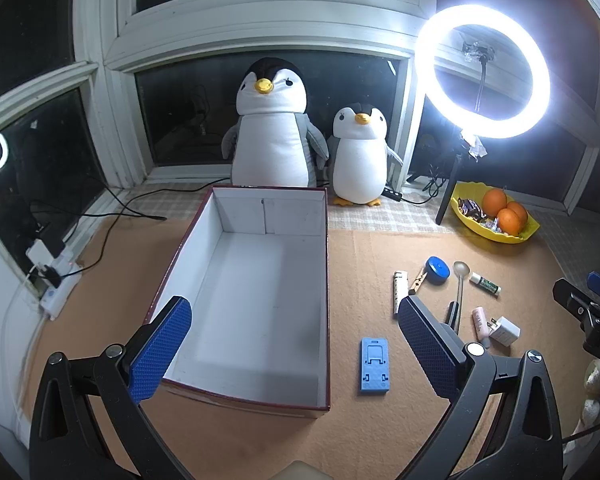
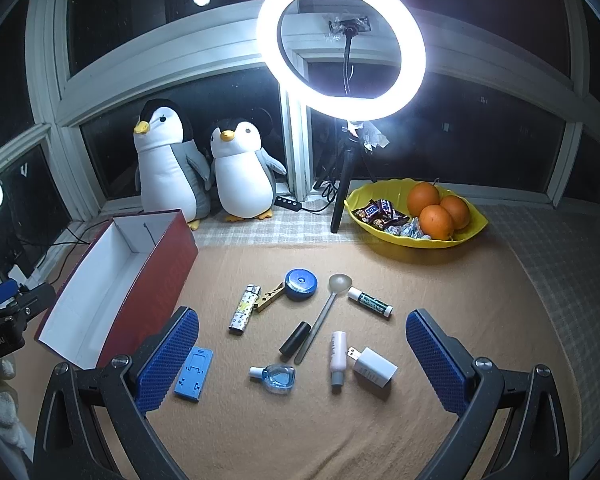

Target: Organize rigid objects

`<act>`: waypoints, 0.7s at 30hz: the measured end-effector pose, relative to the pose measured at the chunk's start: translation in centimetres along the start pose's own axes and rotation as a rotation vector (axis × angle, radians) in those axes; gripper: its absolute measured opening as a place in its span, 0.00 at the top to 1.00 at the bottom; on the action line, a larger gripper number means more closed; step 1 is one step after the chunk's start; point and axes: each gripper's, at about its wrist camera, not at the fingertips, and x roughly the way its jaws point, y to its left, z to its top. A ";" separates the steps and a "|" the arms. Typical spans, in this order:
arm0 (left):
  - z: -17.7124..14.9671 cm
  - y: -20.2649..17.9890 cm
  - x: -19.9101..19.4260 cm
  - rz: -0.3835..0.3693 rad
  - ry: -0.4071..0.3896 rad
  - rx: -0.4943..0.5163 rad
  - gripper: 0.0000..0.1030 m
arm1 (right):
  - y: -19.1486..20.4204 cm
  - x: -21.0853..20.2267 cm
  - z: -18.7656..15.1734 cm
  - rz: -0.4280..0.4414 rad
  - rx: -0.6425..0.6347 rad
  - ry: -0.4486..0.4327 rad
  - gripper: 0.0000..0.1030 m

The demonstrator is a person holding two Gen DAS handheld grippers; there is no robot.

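At the far left, on the tan mat (image 2: 340, 432), sits the open red box (image 1: 256, 280), white inside and holding nothing. The left gripper (image 1: 296, 344) hangs over the box's near end, jaws spread wide with nothing between them. Just right of the box's near corner lies the blue phone stand (image 2: 189, 374), flat on the mat. Farther off, the patterned lighter (image 2: 244, 309) touches the wooden clothespin (image 2: 271, 298), which lies against the round blue tin (image 2: 300, 285). Nearer, the small blue perfume bottle (image 2: 275, 378) lies on its side, and the black tube (image 2: 295, 339) lies beside the long spoon (image 2: 325, 314), whose bowl points away. Right of the spoon's bowl is the green-and-white lip balm (image 2: 370, 302). The pink tube (image 2: 337, 356) lies just beside the white charger plug (image 2: 374, 366). The right gripper (image 2: 302, 360) hovers above this scatter, fully open and empty. Behind, two plush penguins (image 2: 204, 164) stand against the window; to their right are the lit ring light (image 2: 341, 40) and the yellow bowl (image 2: 404, 240) of oranges and sweets.
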 end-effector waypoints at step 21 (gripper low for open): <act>-0.1 0.5 0.2 0.003 0.003 -0.003 0.01 | 0.1 0.5 0.1 0.007 0.002 0.024 0.01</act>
